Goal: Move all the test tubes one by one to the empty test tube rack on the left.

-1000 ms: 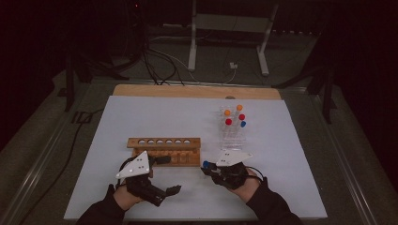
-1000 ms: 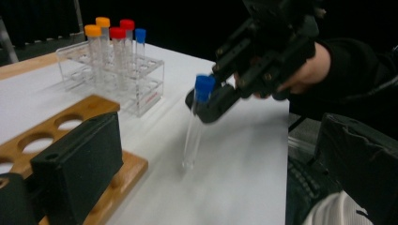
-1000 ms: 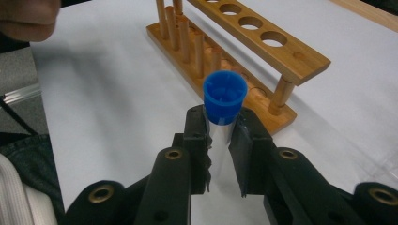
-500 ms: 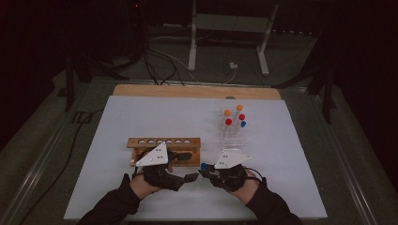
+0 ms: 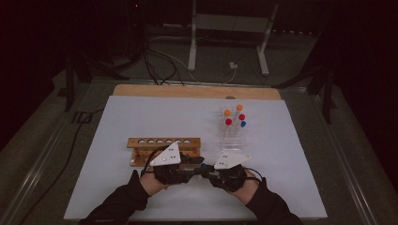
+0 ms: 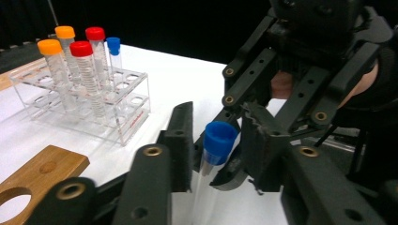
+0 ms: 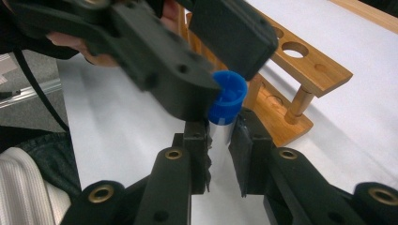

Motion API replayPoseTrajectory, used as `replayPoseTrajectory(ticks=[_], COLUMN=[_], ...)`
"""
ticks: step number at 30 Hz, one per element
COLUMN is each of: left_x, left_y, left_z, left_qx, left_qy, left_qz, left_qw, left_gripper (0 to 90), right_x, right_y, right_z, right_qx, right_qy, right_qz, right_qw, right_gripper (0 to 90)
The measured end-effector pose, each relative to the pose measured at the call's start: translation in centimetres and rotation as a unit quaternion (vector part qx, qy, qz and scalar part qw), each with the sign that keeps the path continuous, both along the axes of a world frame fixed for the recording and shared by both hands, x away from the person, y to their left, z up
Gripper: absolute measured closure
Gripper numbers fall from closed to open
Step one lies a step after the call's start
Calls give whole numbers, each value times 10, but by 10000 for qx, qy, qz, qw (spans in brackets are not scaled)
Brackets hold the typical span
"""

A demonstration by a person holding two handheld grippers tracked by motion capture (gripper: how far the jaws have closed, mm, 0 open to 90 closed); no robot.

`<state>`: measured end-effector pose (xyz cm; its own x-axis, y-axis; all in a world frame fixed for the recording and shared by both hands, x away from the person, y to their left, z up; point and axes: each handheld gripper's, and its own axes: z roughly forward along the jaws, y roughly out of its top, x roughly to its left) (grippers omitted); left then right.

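Left gripper view: your left gripper (image 6: pixel 213 145) has just been closing on the blue cap (image 6: pixel 219 137) while the right gripper (image 7: pixel 219 140) clamps the tube (image 7: pixel 218 133) — handover or uncapping looks ready.

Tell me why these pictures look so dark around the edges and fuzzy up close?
High view: light falls on the white table sheet while the floor and background stay nearly black. Left gripper view: the blue-capped clear plastic tube and near black jaws look soft, while the clear acrylic rack is sharper. Right gripper view: the perforated wooden rack is fairly crisp, with the close jaws blurred.
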<state>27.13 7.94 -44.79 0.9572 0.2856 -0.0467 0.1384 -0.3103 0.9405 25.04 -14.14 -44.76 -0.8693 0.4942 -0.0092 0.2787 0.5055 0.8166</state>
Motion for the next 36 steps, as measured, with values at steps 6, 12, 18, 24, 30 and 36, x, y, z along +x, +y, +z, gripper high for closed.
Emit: replayPoseTrajectory(ticks=[6,12,18,24,30,36], left_x=[0,0,1,6,17,29], left_y=[-3,-2,1,10,20,28], left_z=[-1,0,6,21,37,53], left_qx=[67,84,65,6,-42,-105], left_qy=[-65,-165,-222,-335,-478,-646], left_qz=[-41,-30,60,266,569,870], left_qw=[9999,9998,9997,9991,9972,9941], left_gripper=[751,770,777,778,778,778], right_x=[1,2,2,6,9,12], right_y=[0,-1,-2,-7,-10,-15], right_z=[-1,-1,1,5,7,10], right_qx=[-9,63,158,337,470,661], right_qy=[8,70,0,52,100,59], right_qz=[-28,-52,-123,-284,-402,-486], right_qw=[10000,9999,9998,9990,9980,9966], right_gripper=[767,765,519,283,135,67])
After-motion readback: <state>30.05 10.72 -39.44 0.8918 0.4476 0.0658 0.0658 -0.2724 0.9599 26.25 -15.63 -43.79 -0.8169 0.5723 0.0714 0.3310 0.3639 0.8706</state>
